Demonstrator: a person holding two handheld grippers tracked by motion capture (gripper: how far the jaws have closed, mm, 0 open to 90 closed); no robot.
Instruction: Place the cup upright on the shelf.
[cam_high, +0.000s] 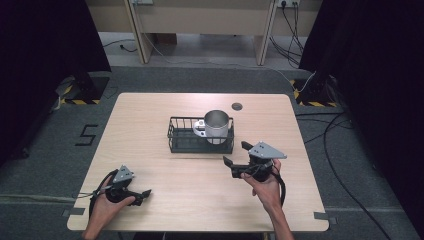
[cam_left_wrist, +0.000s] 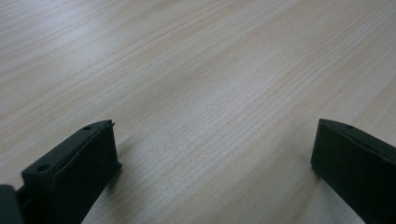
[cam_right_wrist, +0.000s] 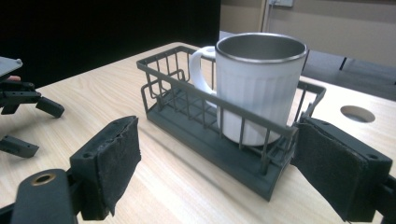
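We see a white mug (cam_right_wrist: 254, 88) standing upright in the right end of a dark wire basket (cam_right_wrist: 196, 121) mid-surface (cam_high: 150, 125). Our right gripper (cam_high: 238, 160) hovers just beside the basket's near right corner, jaws spread wide and holding nothing. Our left gripper (cam_high: 142, 196) sits low at the near left, well apart, jaws also wide and empty. We judge the risk as this: closing in from here, a jaw could catch the wires, shove the light basket and tip the mug.
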